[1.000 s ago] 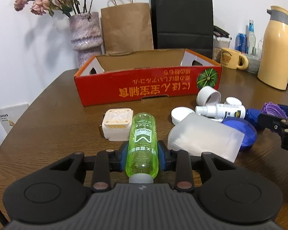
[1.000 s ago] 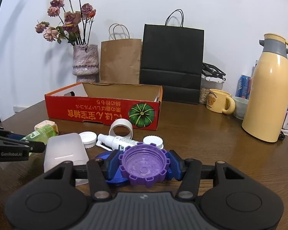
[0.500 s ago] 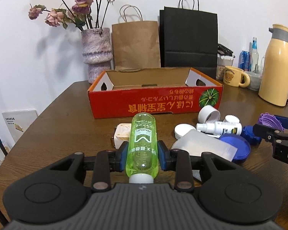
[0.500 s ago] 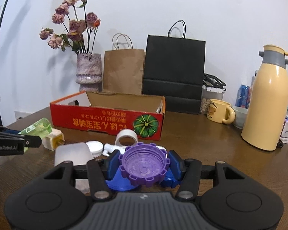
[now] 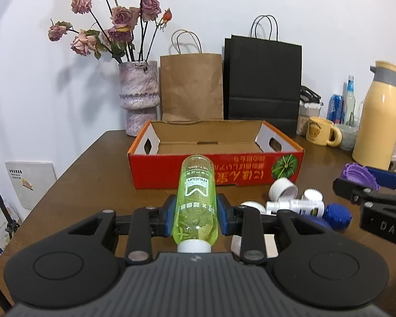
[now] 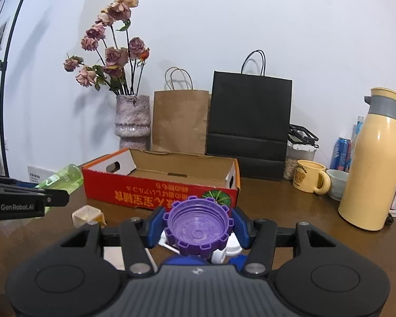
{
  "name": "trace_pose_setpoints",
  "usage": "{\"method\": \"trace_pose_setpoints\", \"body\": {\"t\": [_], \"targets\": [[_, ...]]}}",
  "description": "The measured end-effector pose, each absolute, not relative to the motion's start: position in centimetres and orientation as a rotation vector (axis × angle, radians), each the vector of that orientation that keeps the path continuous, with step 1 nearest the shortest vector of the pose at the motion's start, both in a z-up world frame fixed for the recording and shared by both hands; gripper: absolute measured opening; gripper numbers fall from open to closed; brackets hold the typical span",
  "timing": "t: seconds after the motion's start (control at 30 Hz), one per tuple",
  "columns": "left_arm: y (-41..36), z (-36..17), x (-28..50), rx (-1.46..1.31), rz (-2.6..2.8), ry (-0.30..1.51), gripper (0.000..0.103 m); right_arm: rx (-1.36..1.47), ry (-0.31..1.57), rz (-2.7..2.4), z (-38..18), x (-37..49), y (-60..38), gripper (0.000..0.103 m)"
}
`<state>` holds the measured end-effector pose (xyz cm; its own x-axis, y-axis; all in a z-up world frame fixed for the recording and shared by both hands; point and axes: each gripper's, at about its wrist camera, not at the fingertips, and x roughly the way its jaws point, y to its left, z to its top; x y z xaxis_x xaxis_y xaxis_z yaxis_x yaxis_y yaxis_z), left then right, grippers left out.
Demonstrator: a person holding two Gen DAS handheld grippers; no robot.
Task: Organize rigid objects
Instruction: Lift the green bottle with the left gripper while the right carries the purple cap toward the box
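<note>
My left gripper point(image 5: 196, 212) is shut on a green transparent bottle point(image 5: 196, 200) with a white cap, held lengthwise above the table and pointing at the red cardboard box point(image 5: 216, 174). My right gripper point(image 6: 198, 227) is shut on a purple notched lid point(image 6: 198, 228), its hollow side toward the camera. The open red box point(image 6: 158, 198) stands just beyond both, with nothing visible inside it. In the left wrist view the purple lid point(image 5: 356, 175) shows at the right edge. The green bottle point(image 6: 63, 178) also shows at the left of the right wrist view.
On the brown table point(image 5: 92, 174) lie white caps point(image 5: 282, 189), a white spray bottle point(image 5: 295, 206), a blue lid point(image 5: 338, 212) and a cream square container point(image 6: 88, 215). Behind the box stand a flower vase point(image 5: 138, 97), paper bags point(image 5: 262, 79), a yellow mug point(image 6: 310, 175) and a yellow thermos point(image 6: 375, 163).
Both grippers have risen with their loads; the table items sink lower in both views. The box interior has come into sight. Neither grip has changed.
</note>
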<state>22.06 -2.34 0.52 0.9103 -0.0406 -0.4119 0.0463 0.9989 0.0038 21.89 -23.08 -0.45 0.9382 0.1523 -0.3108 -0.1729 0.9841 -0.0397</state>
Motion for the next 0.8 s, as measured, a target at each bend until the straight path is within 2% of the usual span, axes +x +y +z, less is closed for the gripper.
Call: {"method": "trace_pose_setpoints", "body": {"t": [0.8], "targets": [[-1.9,3.6,28.7,-0.021,0.015,0.390,0.032,-0.065,0.269,0.206,2.4,28.9,-20.3,0.053]]}}
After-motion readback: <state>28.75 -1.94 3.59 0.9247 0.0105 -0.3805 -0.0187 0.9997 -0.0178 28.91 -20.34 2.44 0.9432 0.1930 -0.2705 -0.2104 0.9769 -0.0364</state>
